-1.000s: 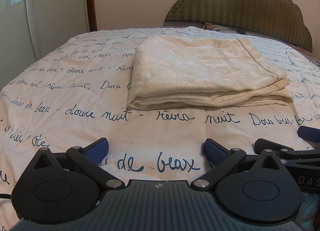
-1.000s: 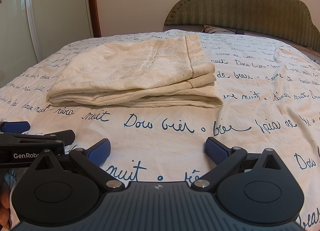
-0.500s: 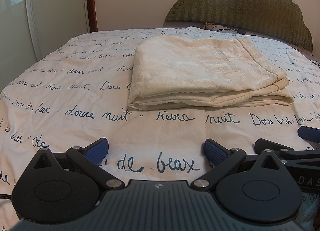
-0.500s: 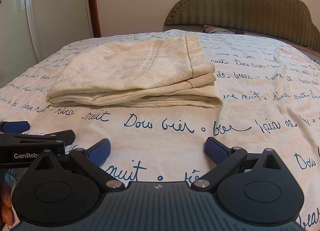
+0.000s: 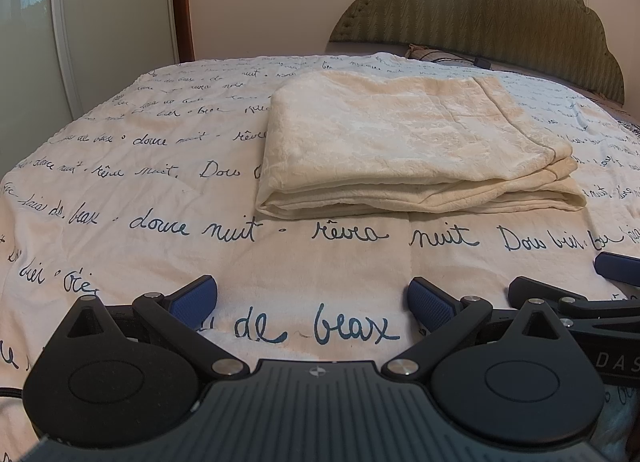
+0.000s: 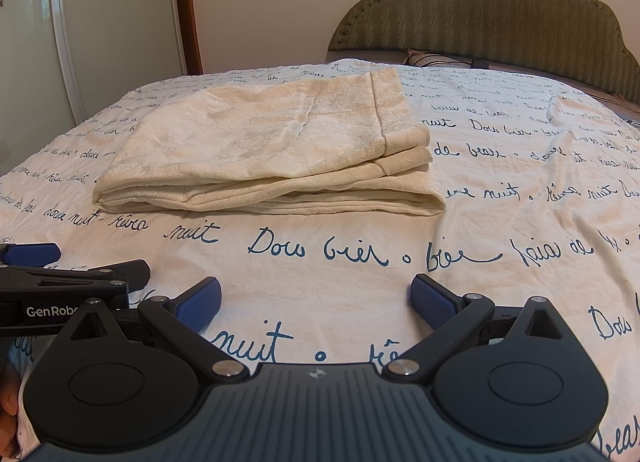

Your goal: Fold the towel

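Left wrist view: the cream towel (image 5: 400,150) lies folded in layers on the bedspread (image 5: 120,198) ahead of the left hand-held gripper (image 5: 312,298) and right hand-held gripper (image 6: 316,298), both spread wide and empty, folding apparently complete.

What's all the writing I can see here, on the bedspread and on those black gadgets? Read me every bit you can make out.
"douce nuit", "rêves", "nuit", "de beaux": blue script on the bedspread.
"Dors bien": script on the same bedspread, right wrist view; my best reading.
"GenRobo", cut off: white print on the left gripper.
"DAS", cut off: print on the right gripper.
Far script rows: too small to read.
The towel: no text.
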Demonstrator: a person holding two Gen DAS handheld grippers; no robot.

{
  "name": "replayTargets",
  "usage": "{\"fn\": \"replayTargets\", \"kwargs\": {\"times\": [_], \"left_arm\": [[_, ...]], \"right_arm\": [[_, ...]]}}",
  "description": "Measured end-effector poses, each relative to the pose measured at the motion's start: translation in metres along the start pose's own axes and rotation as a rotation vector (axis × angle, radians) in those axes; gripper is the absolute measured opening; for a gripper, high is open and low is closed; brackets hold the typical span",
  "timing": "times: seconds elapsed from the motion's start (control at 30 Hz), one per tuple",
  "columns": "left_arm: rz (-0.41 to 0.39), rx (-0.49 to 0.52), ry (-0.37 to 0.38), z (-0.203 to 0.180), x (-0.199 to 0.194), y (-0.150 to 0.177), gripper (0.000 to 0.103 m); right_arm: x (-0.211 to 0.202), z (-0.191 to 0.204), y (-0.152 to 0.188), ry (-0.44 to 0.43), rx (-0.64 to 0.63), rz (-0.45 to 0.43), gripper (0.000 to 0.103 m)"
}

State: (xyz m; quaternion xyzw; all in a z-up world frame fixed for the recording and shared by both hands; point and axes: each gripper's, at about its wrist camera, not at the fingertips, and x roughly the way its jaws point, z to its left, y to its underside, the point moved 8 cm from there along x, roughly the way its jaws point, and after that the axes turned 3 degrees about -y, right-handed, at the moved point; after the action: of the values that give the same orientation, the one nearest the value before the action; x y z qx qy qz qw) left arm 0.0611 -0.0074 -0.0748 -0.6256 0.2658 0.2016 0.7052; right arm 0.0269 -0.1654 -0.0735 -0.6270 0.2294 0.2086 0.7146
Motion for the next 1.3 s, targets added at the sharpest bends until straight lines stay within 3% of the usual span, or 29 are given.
{"fn": "replayTargets", "kwargs": {"times": [1.3], "left_arm": [[0.013,0.002,0.008,0.0011,0.0011,-0.0002,0.103]], "right_arm": [[-0.0013,0.0004,-0.0010,0.005,-0.002,0.007,0.102]]}}
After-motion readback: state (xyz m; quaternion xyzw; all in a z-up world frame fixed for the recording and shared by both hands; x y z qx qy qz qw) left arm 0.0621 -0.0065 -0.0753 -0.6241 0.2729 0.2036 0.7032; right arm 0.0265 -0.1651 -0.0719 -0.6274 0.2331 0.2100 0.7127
